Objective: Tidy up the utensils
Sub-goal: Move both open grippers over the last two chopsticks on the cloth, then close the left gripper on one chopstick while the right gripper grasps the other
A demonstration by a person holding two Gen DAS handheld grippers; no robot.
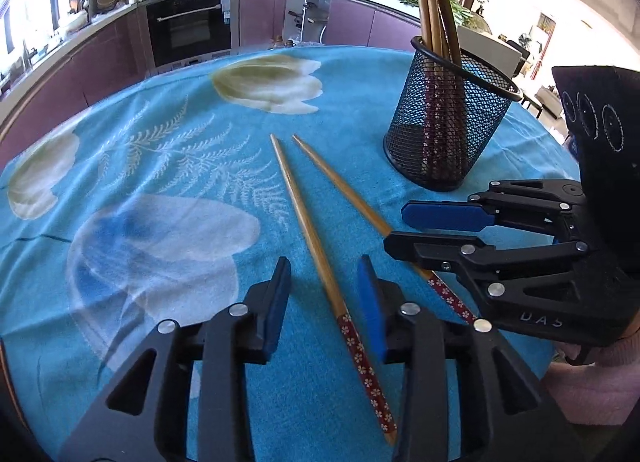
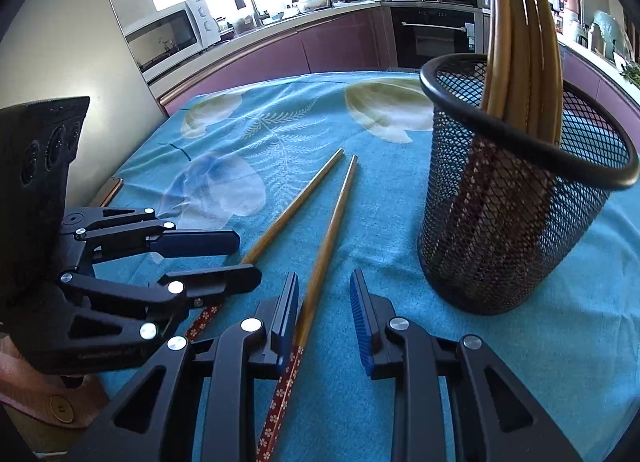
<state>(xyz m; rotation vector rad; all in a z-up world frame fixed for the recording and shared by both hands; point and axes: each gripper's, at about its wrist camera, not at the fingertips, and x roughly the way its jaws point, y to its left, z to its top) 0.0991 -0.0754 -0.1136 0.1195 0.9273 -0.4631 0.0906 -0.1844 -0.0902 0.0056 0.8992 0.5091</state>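
Two wooden chopsticks with red flowered ends lie side by side on the blue flowered tablecloth. The left chopstick runs between the fingers of my left gripper, which is open with a gap on each side of it. The right chopstick lies between the fingers of my right gripper, close to its left pad; that gripper is open too. A black mesh cup holding several chopsticks stands upright to the right. Each gripper shows in the other's view: the right gripper and the left gripper.
The table's far edge faces purple kitchen cabinets and a built-in oven. A microwave stands at the back left. A pink sleeve shows behind the right gripper. The mesh cup stands close to my right gripper's right side.
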